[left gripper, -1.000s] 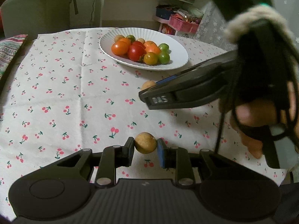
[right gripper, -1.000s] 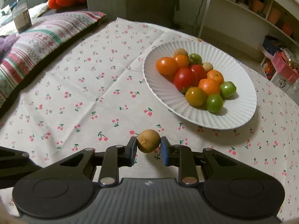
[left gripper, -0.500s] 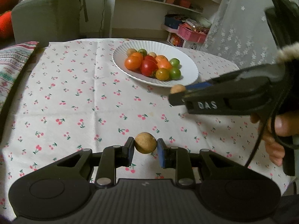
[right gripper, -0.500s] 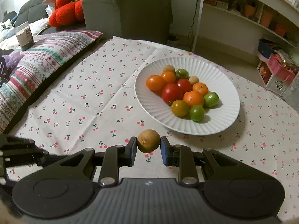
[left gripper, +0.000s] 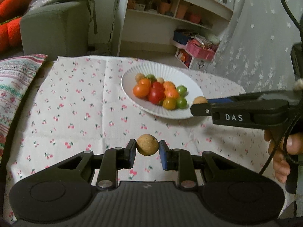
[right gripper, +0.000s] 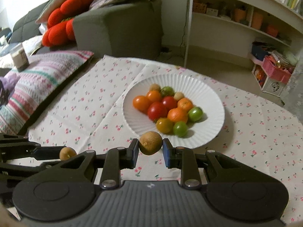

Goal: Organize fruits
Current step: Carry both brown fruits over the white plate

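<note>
Far left, right wrist view: grey sofa [right gripper: 117, 30] with red cushions [right gripper: 60, 26] piled on it. In front, a striped knit blanket [right gripper: 37, 83] lies against the worktop's left edge; a small box [right gripper: 19, 57] sits on it.

Worktop [right gripper: 90, 102]: covered by a white cloth printed with small cherries, fold creases visible. Cloth bare on the left half.

Left gripper [left gripper: 147, 150]: jaws closed on a brown round fruit [left gripper: 147, 147], held clear above the cloth. The same gripper enters the right wrist view from the left edge, fruit [right gripper: 67, 153] at its tip.

Centre right: white ribbed plate [right gripper: 208, 94] resting on the cloth. Inside it, clustered and touching: orange, red, green and yellow fruits [right gripper: 166, 111], with two pale brown ones at the far side. Slight motion blur on the pile.

Right gripper [right gripper: 150, 149]: jaws closed on a second brown fruit [right gripper: 150, 145], seen over the plate's near rim. In the left wrist view this gripper [left gripper: 198, 104] reaches in from the right, marked "DAS", its tip at the plate's right edge; a hand [left gripper: 282, 151] grips its handle, and a black cable runs past.

Behind the worktop: white shelving [right gripper: 236, 19] holding pots and books; on the floor, a pink basket [right gripper: 276, 71] on a white crate. Far right, left wrist view: pale curtain [left gripper: 255, 47] with a flower pattern.
</note>
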`<action>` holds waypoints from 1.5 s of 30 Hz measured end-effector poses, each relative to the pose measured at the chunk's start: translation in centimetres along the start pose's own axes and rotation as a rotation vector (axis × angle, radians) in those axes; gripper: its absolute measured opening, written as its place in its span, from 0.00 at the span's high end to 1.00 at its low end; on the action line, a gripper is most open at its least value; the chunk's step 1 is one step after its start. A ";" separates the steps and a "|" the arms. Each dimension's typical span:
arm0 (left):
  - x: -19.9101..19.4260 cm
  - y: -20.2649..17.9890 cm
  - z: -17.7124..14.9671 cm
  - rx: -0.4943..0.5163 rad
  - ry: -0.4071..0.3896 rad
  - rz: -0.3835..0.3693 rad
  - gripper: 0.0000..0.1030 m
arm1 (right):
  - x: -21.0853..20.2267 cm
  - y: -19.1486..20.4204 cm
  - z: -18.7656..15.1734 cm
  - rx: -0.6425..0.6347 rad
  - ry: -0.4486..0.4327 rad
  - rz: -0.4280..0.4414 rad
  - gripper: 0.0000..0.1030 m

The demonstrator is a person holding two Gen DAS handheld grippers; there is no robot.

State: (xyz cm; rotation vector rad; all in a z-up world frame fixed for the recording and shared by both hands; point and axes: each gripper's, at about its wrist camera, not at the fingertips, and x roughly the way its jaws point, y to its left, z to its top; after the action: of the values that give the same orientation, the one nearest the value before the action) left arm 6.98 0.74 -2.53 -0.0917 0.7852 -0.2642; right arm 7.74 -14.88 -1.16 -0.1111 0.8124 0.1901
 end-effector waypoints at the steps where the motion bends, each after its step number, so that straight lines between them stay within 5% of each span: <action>1: -0.1 -0.1 0.3 -0.002 -0.005 0.000 0.90 | -0.2 -0.4 0.1 0.010 -0.006 -0.003 0.77; 25: 2.8 -0.5 7.5 -0.003 -0.093 0.020 0.90 | -0.7 -7.9 1.8 0.235 -0.064 -0.116 0.77; 45: 10.9 -0.8 7.8 -0.047 0.076 -0.046 0.90 | 5.8 -8.2 2.8 0.260 0.067 -0.103 0.77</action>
State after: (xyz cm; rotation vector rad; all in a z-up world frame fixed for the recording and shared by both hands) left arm 19.70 -3.14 -4.38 -0.1443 0.8661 -0.2939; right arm 15.32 -21.64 -3.25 0.0857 0.8890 -0.0168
